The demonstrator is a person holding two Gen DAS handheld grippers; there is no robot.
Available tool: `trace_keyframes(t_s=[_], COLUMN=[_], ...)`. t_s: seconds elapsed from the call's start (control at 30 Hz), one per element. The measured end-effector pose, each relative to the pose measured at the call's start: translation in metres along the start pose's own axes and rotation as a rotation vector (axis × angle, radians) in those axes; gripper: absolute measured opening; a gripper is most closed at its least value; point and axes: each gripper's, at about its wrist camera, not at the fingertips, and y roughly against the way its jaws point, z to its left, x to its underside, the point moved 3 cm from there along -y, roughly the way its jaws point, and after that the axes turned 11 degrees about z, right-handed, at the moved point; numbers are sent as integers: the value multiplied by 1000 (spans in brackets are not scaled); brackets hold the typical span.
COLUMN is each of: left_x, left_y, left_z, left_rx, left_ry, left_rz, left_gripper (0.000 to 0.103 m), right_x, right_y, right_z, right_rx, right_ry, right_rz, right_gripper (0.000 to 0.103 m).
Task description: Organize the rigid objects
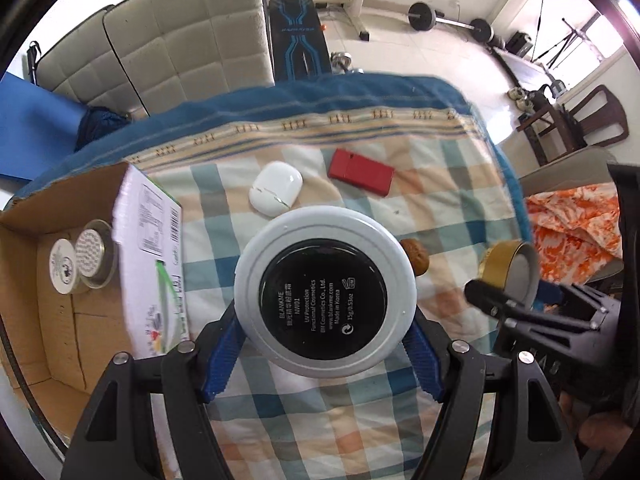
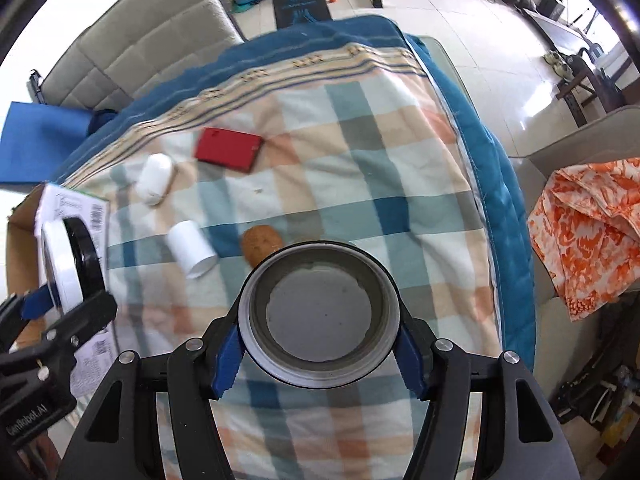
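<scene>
My left gripper (image 1: pixel 325 350) is shut on a round white compact with a black base (image 1: pixel 325 294), held above the checked cloth; it also shows edge-on in the right wrist view (image 2: pixel 72 260). My right gripper (image 2: pixel 319 354) is shut on a round tin with a gold rim (image 2: pixel 319 316), seen from the side in the left wrist view (image 1: pixel 510 270). A cardboard box (image 1: pixel 24 280) at the left holds two round jars (image 1: pixel 80 260). On the cloth lie a white earbud case (image 1: pixel 275 193), a red flat box (image 1: pixel 361 173), a brown nut-like lump (image 2: pixel 260 243) and a white cup (image 2: pixel 191 249).
The checked cloth with a blue border (image 2: pixel 360 152) covers the table. A printed carton flap (image 1: pixel 150 256) stands along the box's right side. An orange patterned fabric (image 2: pixel 588 232) lies at the right. Sofa cushions (image 1: pixel 180 40) and gym gear (image 1: pixel 448 16) are behind.
</scene>
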Motion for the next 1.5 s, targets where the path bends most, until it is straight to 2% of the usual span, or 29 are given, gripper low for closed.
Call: trace_keyframes(t_s=[0.23,0.4,0.63,0.83,1.13,1.37,1.5], left_x=[8,25,50,64,70,62,53], left_y=[61,92,99,93,69,17,-17], left_z=[44,104,199,255,301,323,333], left_rx=[7,-28,-103,-129,-100,-83,-109], left_ry=[14,36,86,120,152,159,154], left_rz=[-118,-156,-149,-134,-89,12,75], left_gripper=[71,71,71,71,71,71,71], right_x=[17,28,43,48,43,34,29], right_y=[57,72,57,33,0,-45,-78], right_z=[75,151,255,313,350,357,358], right_rx=[-59,-68,-69,-57,-32,-39,-36], right_ry=[86,124,118,101,93,67,55], right_rz=[-84,-116,-105,-88,-48,20,76], right_gripper=[66,66,66,66,66,66,66])
